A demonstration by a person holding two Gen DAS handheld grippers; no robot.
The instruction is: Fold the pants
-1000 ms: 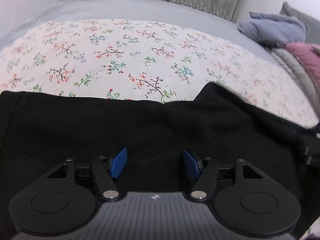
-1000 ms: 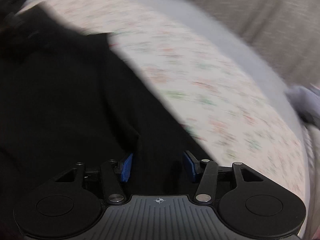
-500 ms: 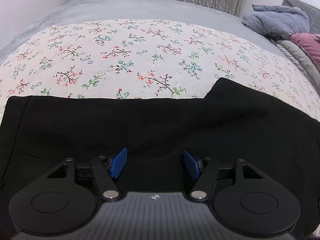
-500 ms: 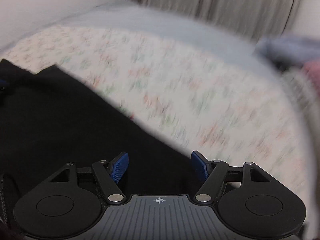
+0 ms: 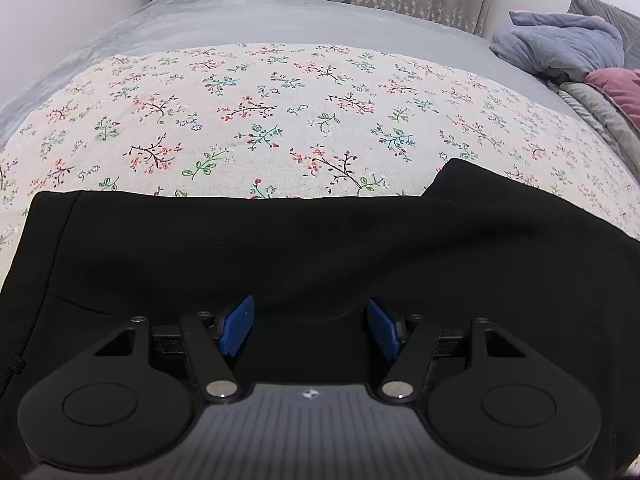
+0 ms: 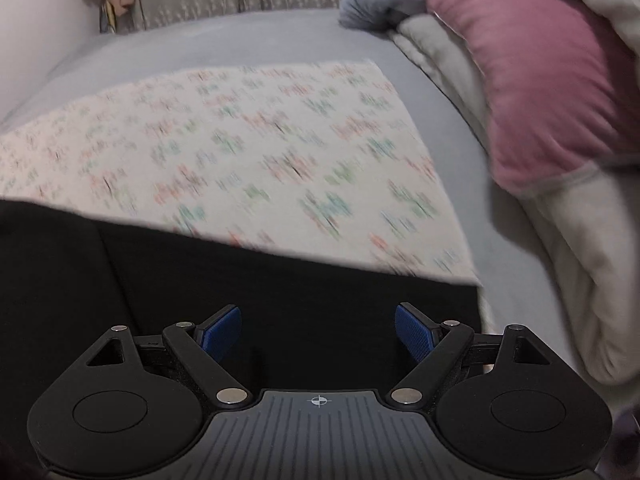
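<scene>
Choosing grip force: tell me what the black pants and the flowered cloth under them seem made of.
Black pants: soft matte fabric, probably a knit or smooth woven; no sheen, gentle folds. Flowered cloth: thin printed woven, likely cotton; lies flat, matte.

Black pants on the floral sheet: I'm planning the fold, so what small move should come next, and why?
Probably lower both open claws onto the black fabric pants and pinch the near edge. The left claw and right claw each hover over the cloth with nothing between the blue pads, and the pants lie flat on the floral cotton sheet.
</scene>
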